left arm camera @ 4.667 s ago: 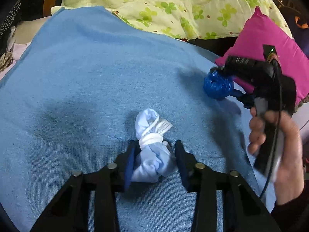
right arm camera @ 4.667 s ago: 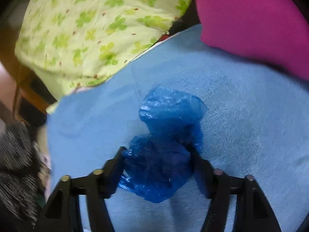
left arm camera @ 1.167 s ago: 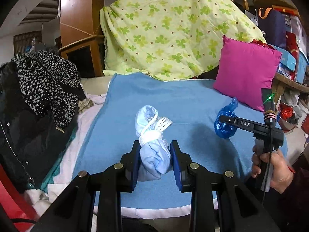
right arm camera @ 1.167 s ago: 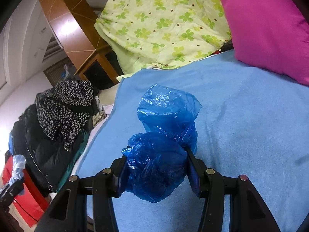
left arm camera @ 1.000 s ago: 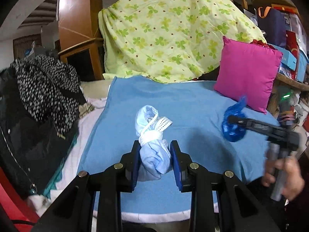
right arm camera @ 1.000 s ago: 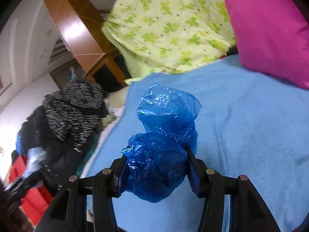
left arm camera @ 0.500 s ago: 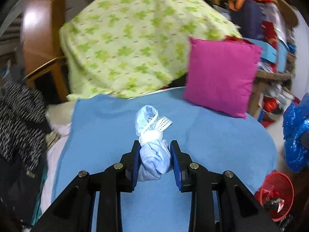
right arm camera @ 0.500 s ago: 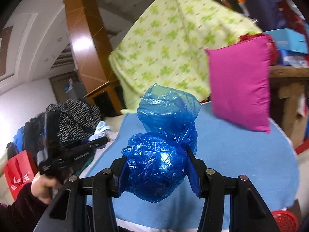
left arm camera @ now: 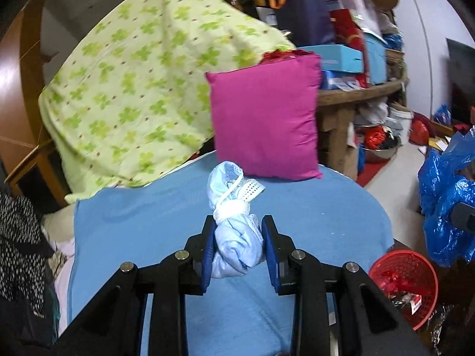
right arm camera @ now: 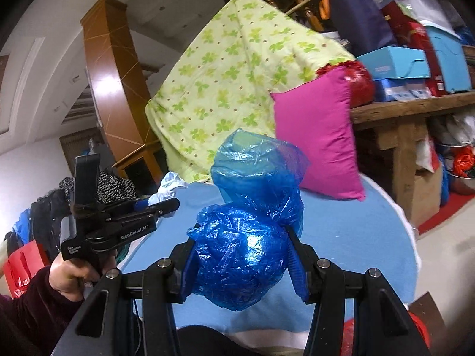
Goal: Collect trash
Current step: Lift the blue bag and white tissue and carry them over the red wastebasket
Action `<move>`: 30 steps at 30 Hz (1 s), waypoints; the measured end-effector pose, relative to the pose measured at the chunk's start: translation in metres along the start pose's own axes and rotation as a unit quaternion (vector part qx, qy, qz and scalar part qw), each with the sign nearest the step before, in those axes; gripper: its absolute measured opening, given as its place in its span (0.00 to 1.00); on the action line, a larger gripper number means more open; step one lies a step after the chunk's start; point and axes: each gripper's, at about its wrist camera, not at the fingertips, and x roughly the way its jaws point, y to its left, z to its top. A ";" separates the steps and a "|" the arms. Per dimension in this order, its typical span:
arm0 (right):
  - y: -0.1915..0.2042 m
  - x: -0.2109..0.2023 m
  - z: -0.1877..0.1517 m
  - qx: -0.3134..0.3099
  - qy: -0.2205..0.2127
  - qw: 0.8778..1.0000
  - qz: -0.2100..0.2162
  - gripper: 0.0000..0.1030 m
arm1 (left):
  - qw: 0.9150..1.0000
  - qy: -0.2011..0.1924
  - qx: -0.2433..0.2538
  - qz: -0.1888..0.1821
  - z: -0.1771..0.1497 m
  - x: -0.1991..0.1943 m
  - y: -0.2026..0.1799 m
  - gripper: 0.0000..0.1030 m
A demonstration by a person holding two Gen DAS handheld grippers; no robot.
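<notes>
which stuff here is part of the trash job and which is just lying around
Job:
left gripper holding pale blue knotted bundle
right gripper holding blue plastic bag
red mesh bin

Lying about:
pink cushion
clover-print quilt
blue blanket

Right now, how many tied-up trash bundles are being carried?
2. The pale blue bundle is pinched in the left gripper above the blue blanket. The dark blue plastic bundle is pinched in the right gripper. More could be hidden elsewhere.
</notes>
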 end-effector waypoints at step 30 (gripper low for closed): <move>-0.099 -0.110 -0.038 0.077 -0.013 0.990 -0.115 0.54 | 0.982 0.011 0.144 -0.121 0.004 0.006 -0.179 0.31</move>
